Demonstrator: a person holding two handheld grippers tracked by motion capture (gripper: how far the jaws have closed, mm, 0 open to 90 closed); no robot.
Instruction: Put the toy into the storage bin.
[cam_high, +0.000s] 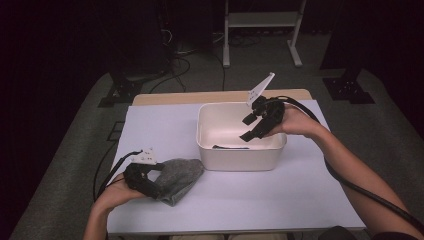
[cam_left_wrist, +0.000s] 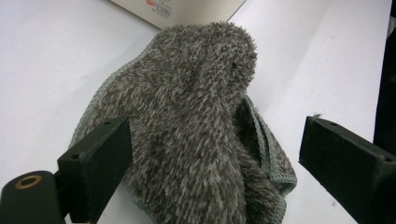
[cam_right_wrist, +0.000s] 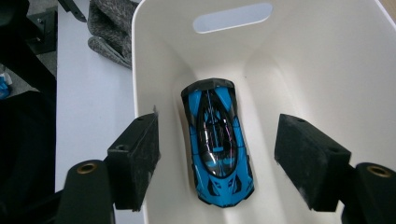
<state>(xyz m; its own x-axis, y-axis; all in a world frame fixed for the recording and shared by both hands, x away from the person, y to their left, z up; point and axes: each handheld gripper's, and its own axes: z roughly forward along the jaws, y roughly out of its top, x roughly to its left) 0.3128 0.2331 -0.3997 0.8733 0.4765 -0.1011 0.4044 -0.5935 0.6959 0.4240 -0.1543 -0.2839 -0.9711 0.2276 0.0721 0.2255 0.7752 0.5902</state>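
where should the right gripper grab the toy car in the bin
Across its two long sides near the middle, coming straight down from above. The car lies flat on its wheels on the bin floor, narrow enough to fit between the open right gripper jaws, which already straddle it. The bin's walls block any side approach, and the car sits closer to one wall, so lower carefully there.

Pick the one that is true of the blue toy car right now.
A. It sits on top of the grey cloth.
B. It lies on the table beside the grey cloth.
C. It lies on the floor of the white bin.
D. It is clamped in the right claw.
C: the blue toy car lies on the floor of the white bin, with the right claw open above it, not touching.
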